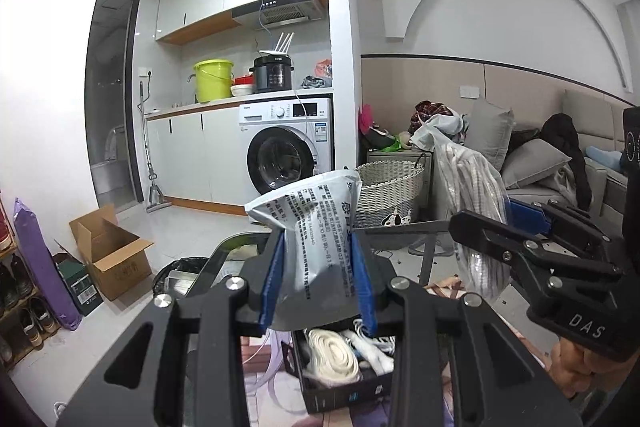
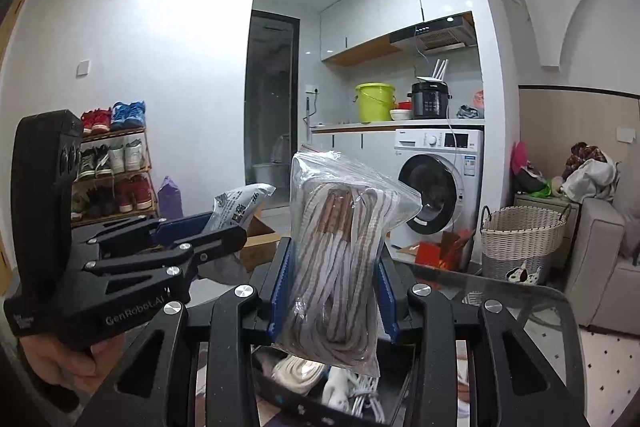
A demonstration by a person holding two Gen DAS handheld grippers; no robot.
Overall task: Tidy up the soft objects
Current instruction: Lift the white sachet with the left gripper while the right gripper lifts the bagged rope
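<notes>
Silvery printed pouch (image 1: 316, 227) clamped in left gripper (image 1: 318, 291), clear bag of cord (image 2: 340, 259) in right gripper (image 2: 334, 291)

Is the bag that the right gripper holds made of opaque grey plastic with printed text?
No, the right gripper holds a clear zip bag with coiled striped laces visible inside.

Premises: a lived-in studio flat. Kitchenette with front-loading washing machine (image 1: 286, 151) under the bench (image 1: 224, 105), range hood (image 1: 280, 11) and pressure cooker (image 1: 272, 73) adjoins a sofa (image 1: 600, 183) with cushions; shoe rack (image 2: 114, 163) stands by the wall, wicker laundry basket (image 1: 388, 193) nearby.
</notes>
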